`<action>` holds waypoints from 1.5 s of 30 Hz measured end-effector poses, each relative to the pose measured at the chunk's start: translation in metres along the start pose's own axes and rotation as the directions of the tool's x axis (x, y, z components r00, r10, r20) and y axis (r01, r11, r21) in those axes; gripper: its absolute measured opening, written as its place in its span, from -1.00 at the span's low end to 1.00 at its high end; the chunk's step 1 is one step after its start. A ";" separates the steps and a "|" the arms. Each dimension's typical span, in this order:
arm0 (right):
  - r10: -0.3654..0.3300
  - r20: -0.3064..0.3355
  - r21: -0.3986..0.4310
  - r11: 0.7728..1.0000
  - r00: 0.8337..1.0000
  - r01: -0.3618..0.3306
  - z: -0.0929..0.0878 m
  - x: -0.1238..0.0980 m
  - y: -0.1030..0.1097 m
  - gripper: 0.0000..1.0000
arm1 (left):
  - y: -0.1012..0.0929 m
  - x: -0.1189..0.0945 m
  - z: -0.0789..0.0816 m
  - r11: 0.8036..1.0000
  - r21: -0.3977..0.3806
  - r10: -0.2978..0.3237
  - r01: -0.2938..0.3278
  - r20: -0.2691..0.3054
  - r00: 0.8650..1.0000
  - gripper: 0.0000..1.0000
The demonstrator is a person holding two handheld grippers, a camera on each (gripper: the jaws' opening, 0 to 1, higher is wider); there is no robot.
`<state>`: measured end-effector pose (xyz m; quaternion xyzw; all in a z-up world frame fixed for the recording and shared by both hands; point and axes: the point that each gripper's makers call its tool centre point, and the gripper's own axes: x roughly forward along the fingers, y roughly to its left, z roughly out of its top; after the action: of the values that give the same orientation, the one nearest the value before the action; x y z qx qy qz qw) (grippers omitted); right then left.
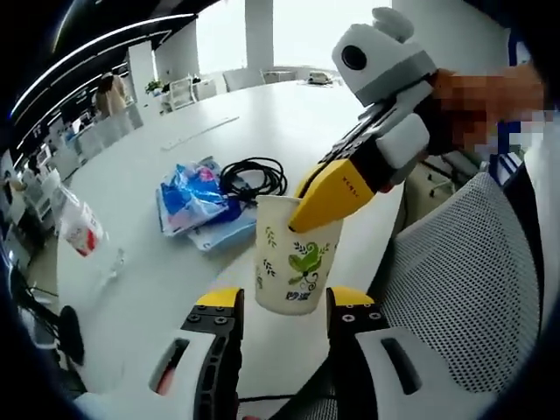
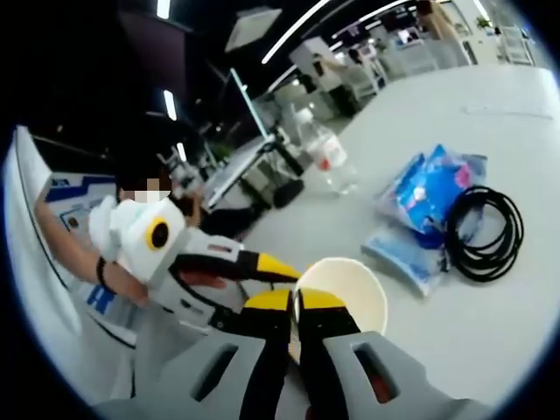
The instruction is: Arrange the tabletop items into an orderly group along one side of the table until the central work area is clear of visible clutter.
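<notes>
A white paper cup [image 1: 293, 262] with green leaf print hangs above the table's near edge. My right gripper [image 1: 306, 210] comes in from the upper right, shut on the cup's rim with one yellow finger outside the wall. In the right gripper view its jaws [image 2: 296, 306] pinch the rim of the cup [image 2: 350, 284], whose open mouth faces up. My left gripper [image 1: 284, 302] stands open, its yellow-tipped jaws on either side of the cup's base. The left gripper [image 2: 276, 267] reaches in from the left beside the cup.
On the white table [image 1: 175, 289] lie blue-and-white packets [image 1: 197, 201], a coiled black cable [image 1: 254, 178] and a plastic bottle [image 1: 74, 219] at the left. A grey mesh chair [image 1: 464, 289] stands at the right. More desks and chairs fill the far room.
</notes>
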<state>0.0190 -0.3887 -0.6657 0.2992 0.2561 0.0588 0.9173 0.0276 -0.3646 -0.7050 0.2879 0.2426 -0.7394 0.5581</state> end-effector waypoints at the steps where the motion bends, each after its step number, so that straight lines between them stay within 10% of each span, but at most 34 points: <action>1: -0.001 0.000 -0.001 1.000 1.000 0.001 0.001 0.000 0.000 -1.00 | 0.002 -0.001 -0.002 1.000 -0.030 0.005 -0.005 0.001 1.000 -0.28; 20: -0.009 -0.003 -0.098 0.995 1.000 0.009 0.039 0.032 -0.005 -1.00 | 0.066 -0.033 -0.030 0.932 -0.321 0.189 -0.167 0.037 0.981 -0.28; 45: 0.004 -0.133 -0.341 0.939 0.991 -0.049 0.086 0.100 -0.001 -1.00 | 0.086 -0.058 -0.043 0.864 -0.456 0.273 -0.215 0.063 0.960 -0.28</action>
<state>0.1490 -0.4082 -0.6507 0.1335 0.2974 0.1344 0.9358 0.1296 -0.3177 -0.6992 0.1341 0.3310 -0.6043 0.7122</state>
